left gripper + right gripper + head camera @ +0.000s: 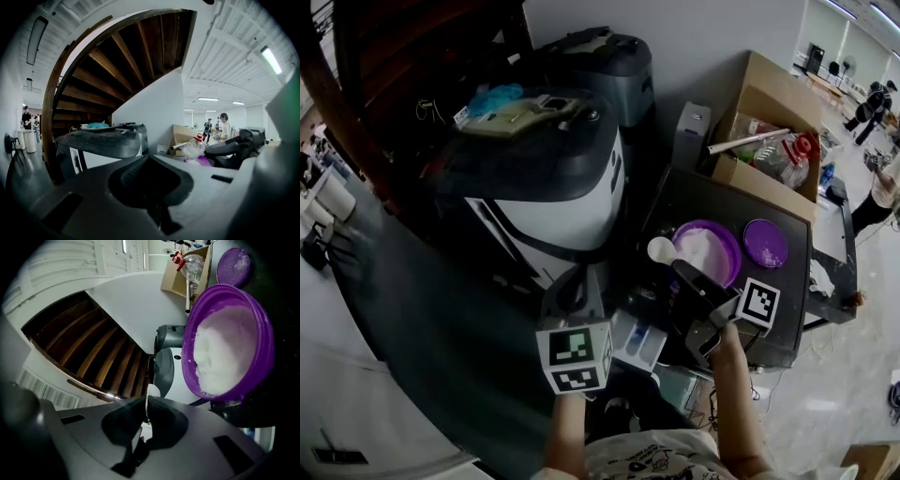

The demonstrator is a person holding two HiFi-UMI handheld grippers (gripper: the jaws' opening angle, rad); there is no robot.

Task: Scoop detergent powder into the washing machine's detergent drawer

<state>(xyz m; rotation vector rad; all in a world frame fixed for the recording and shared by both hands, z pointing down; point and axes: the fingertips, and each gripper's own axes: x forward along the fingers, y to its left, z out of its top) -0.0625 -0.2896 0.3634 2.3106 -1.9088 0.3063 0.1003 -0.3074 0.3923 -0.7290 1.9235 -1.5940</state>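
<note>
A purple bowl [710, 251] of white detergent powder [225, 352] stands on the black table [675, 197], with its purple lid [765, 243] to the right. My right gripper [682, 273] is shut on the handle of a white spoon [661, 248], whose head hovers at the bowl's left rim. In the right gripper view the spoon [151, 391] shows edge-on between the jaws. The white and blue detergent drawer [639, 342] stands pulled out below the table edge. My left gripper [575, 281] is shut and empty, left of the drawer, in front of the washing machine [553, 187].
A cardboard box [769, 122] with a clear bottle [787, 157] and a tube sits at the table's far side. A second grey machine [609, 66] stands behind the washer. A dark wooden staircase [117, 61] rises at left. People stand far off at right.
</note>
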